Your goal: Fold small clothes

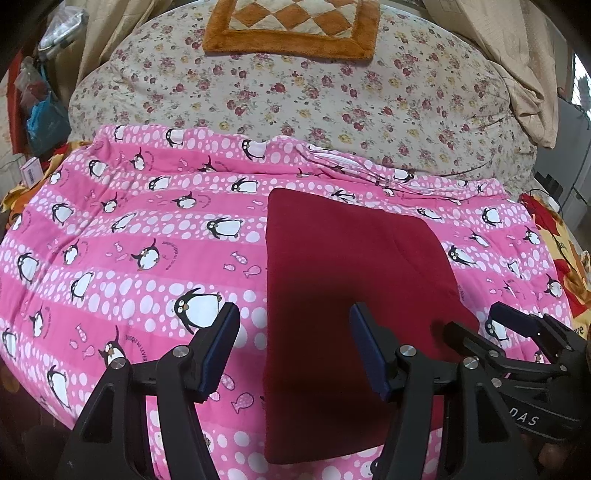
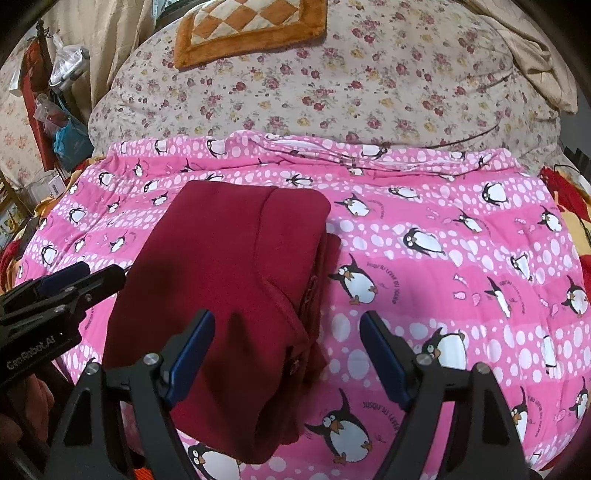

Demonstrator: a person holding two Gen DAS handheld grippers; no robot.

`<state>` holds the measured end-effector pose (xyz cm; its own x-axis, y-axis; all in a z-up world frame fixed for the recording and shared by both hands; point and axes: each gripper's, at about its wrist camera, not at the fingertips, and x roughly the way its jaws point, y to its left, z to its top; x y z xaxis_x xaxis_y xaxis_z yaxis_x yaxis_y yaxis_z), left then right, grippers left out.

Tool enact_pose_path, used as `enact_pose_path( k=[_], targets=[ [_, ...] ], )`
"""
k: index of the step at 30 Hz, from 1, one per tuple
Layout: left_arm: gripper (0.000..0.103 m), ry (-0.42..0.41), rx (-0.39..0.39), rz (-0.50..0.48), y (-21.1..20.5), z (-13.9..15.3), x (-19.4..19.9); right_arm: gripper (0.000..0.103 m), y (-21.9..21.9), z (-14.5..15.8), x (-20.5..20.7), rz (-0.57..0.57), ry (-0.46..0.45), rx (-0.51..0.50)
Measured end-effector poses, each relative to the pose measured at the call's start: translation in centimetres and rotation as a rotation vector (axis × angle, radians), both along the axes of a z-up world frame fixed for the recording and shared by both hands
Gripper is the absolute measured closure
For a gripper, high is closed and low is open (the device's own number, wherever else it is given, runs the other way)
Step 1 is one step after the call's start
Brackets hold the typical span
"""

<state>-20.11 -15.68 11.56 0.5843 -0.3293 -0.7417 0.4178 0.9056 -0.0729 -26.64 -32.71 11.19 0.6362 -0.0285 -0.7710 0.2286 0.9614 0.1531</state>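
Already folded to a neat rectangle: dark red garment (image 1: 343, 280) lying flat on pink penguin quilt (image 1: 129, 236), toward its near edge. Stacked layered edges showing along right side in right wrist view. Floral bedding (image 1: 295, 96) and orange checked cushion (image 1: 291, 26) well beyond.

Left gripper (image 1: 295, 347) released, jaws apart, hovering with one finger over quilt and the other over the garment's left part; nothing between pads. Right gripper (image 2: 286, 354) likewise wide and empty, straddling the garment's right edge, one finger above cloth, one above quilt. Contact with fabric doubtful; probably just clear, though fisheye angle makes that hard to judge.

Step in hand: seemingly between folds, or final check of the finished bundle. Remaining work small at most.

Next move, if another fold wanted: pinch both near corners together, all layers caught, lift low and carry over to far edge. Risk: catching quilt along with cloth, or loose right-side layers sliding apart.
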Motion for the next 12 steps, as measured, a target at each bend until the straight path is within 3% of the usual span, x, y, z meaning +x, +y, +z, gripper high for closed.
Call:
enact_pose_path(
  k=[5,12],
  targets=[
    [0.061,-0.001,0.004,0.001,-0.2,-0.1,0.1,0.019,0.2,0.0,0.1,0.0,0.002,-0.001],
    [0.061,0.007,-0.047,0.015,1.1,-0.3,1.2,0.019,0.2,-0.1,0.4,-0.002,0.001,0.005]
  ],
)
